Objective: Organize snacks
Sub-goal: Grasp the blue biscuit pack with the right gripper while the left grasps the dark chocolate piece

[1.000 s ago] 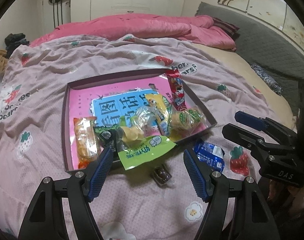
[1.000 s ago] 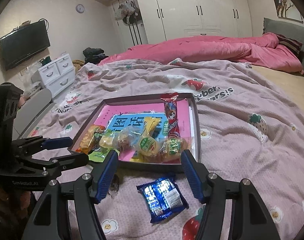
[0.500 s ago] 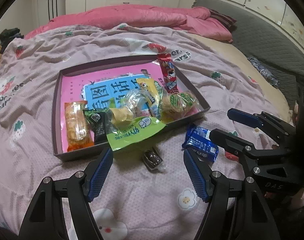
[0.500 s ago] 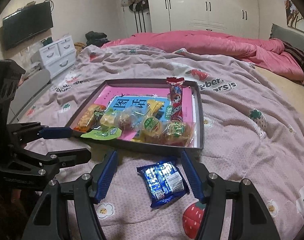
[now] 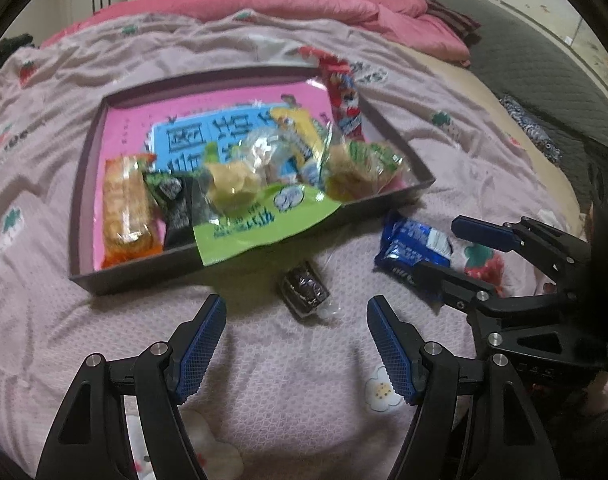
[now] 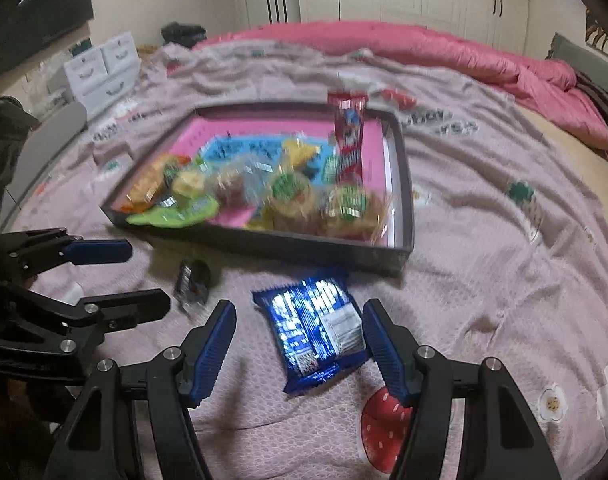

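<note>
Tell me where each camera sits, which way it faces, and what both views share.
Left wrist: on the left claw, angled down at the small dark snack before the tray; the right claw shows at right.
Right wrist: on the right claw, angled down at the blue packet; the left claw shows at left.
Shared: tray, both loose snacks, bedspread.

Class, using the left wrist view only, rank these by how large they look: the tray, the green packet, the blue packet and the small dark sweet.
1. tray
2. green packet
3. blue packet
4. dark sweet

Nearness to the camera does not change this order.
</note>
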Demonstrator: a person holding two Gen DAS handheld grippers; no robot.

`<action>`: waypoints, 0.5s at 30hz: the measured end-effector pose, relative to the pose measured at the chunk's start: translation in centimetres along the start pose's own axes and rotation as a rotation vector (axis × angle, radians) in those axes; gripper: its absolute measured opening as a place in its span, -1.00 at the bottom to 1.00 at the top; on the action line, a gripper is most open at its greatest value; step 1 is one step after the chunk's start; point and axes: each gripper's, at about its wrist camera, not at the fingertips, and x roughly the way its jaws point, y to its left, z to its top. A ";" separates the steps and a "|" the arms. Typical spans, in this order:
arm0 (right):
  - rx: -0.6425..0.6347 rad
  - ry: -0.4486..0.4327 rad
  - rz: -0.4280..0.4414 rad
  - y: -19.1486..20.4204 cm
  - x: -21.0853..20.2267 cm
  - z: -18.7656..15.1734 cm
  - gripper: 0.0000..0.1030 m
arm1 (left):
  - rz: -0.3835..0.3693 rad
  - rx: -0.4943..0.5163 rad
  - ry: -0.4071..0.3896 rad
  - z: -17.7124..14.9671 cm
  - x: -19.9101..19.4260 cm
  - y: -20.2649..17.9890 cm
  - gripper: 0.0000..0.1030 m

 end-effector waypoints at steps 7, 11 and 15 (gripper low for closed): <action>-0.025 0.077 -0.011 -0.7 2.6 0.2 0.27 | -0.008 -0.015 0.034 0.0 1.7 0.0 0.45; -0.068 0.122 -0.018 -0.5 4.1 0.1 0.27 | -0.008 -0.022 0.039 0.2 2.2 0.1 0.45; -0.091 0.109 -0.002 -0.3 4.2 0.1 0.09 | -0.006 -0.026 0.042 0.5 2.8 0.1 0.45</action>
